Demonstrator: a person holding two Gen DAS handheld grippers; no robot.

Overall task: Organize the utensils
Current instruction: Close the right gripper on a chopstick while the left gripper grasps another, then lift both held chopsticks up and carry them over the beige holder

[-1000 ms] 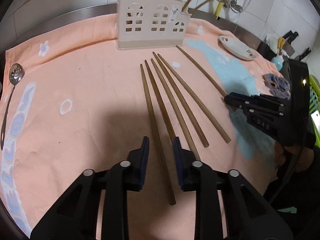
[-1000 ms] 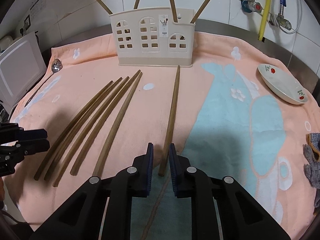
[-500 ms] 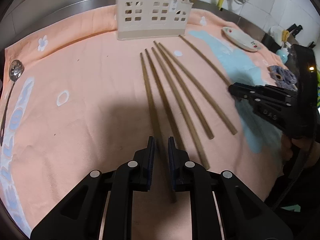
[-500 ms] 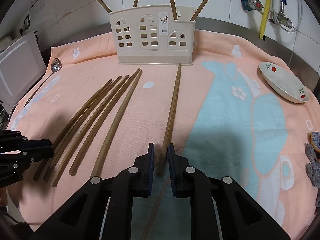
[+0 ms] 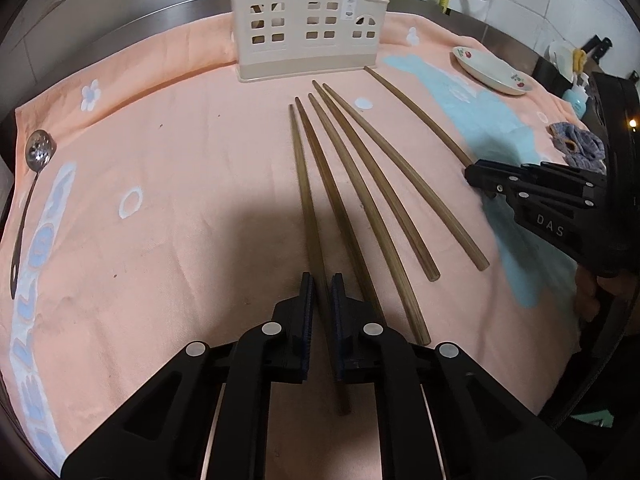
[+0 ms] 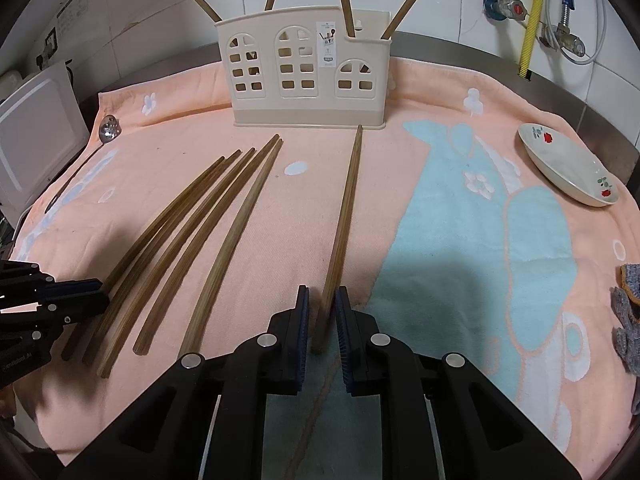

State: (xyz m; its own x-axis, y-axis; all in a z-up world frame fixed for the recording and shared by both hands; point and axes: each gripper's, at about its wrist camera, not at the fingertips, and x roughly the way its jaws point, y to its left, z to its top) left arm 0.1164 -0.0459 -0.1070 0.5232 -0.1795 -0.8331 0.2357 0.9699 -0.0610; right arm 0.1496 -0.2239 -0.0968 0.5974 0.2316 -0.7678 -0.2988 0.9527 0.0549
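Closing since a second ago, the left gripper (image 5: 321,280) now pinches the leftmost chopstick (image 5: 305,196); the right gripper (image 6: 322,300) clamps the lone chopstick (image 6: 345,216), pointing twelve o'clock toward the holder (image 6: 306,76).

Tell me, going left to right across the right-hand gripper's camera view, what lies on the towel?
Slotted spoon → group of five chopsticks → single chopstick between the right gripper's fingers → painted dish → grey cloth at the edge.
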